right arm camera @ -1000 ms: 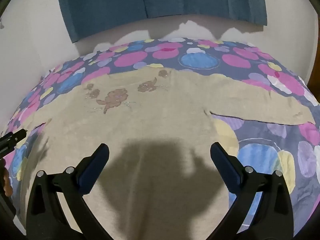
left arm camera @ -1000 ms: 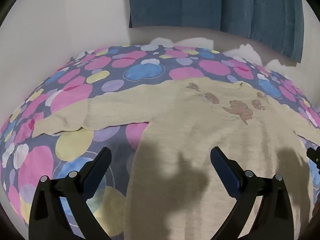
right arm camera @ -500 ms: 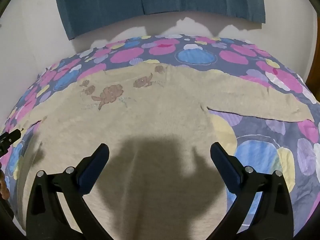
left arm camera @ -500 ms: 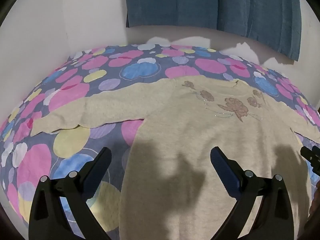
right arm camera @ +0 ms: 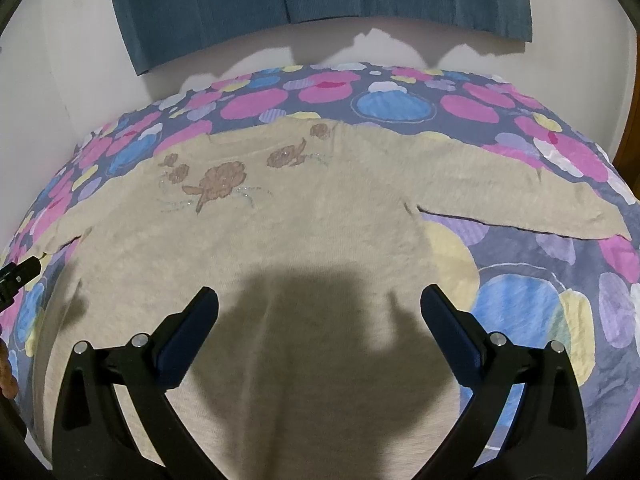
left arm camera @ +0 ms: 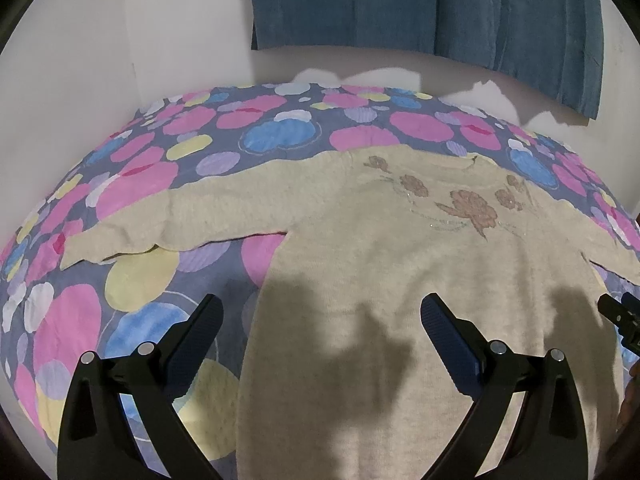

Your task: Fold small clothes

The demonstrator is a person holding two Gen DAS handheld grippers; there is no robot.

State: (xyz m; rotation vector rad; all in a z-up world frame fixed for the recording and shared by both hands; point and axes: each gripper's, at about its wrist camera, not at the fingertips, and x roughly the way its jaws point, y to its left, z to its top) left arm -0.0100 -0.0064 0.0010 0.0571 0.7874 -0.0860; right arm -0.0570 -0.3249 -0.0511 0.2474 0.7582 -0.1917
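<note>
A small beige sweater (left arm camera: 400, 272) with brown flower embroidery lies flat and face up on the bed, both sleeves spread out sideways. It also shows in the right wrist view (right arm camera: 304, 240). My left gripper (left arm camera: 320, 312) is open and empty above the sweater's lower left side, near the left sleeve (left arm camera: 180, 220). My right gripper (right arm camera: 320, 304) is open and empty above the sweater's lower right body, with the right sleeve (right arm camera: 520, 200) ahead to its right. Each gripper's tip shows at the edge of the other's view.
The bed cover (left arm camera: 132, 280) is blue-grey with pink, blue and yellow blobs. A white wall (left arm camera: 120, 40) and a dark blue curtain (left arm camera: 420, 4) stand behind the bed. The bed's left edge falls away near the left sleeve cuff.
Both grippers have drawn back and risen slightly, so more of the sweater and the wall shows. Both stay open. The sweater has not moved.
</note>
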